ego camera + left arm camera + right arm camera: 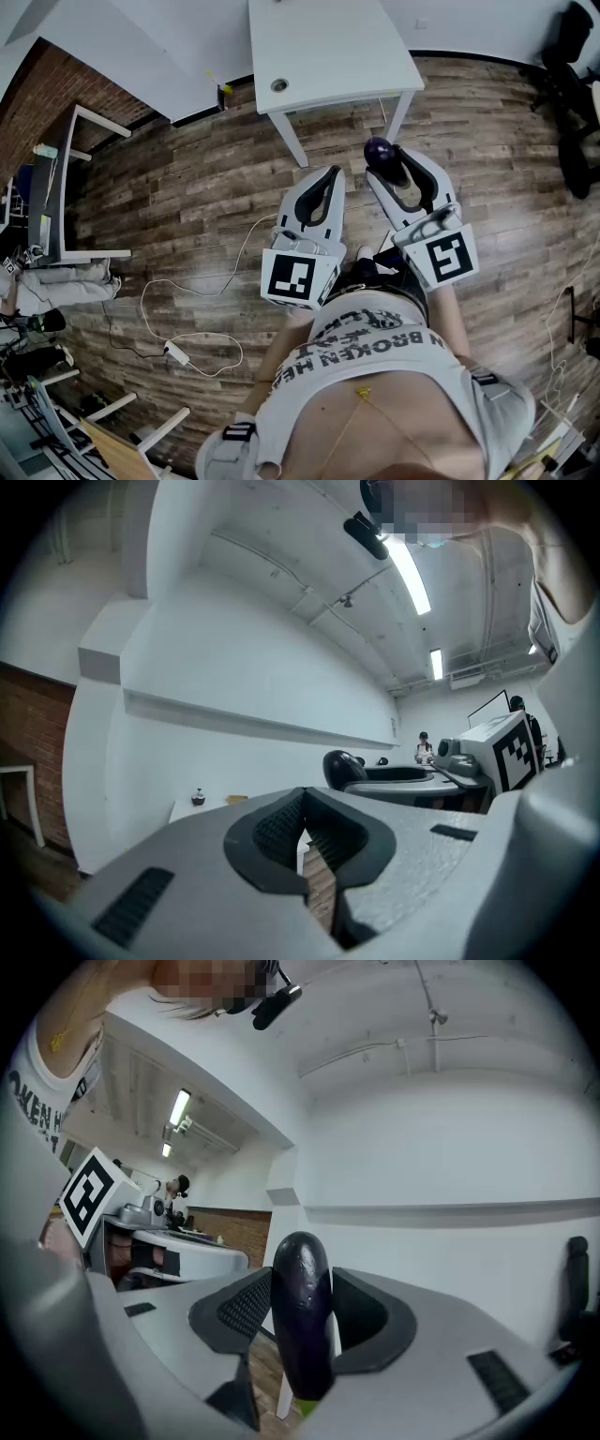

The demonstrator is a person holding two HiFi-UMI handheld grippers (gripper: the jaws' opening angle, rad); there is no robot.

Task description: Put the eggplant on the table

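Standing on a wide wood floor (187, 187), facing a white table (328, 47). Carrying step now, not yet putting down. Holding the eggplant (379, 150) in the right gripper (392, 161), squeezed between both pads, upright, dark round end up and green bit down. Hanging in the air over the floor, near the table's front edge but not above its top. Holding nothing in the left gripper (330, 174), tips pressed together, just beside the right one. Next, most likely: step closer, reach out over the table top, go down slowly until touching, then open wide and pull back. Must not let go early, or down onto the floor.
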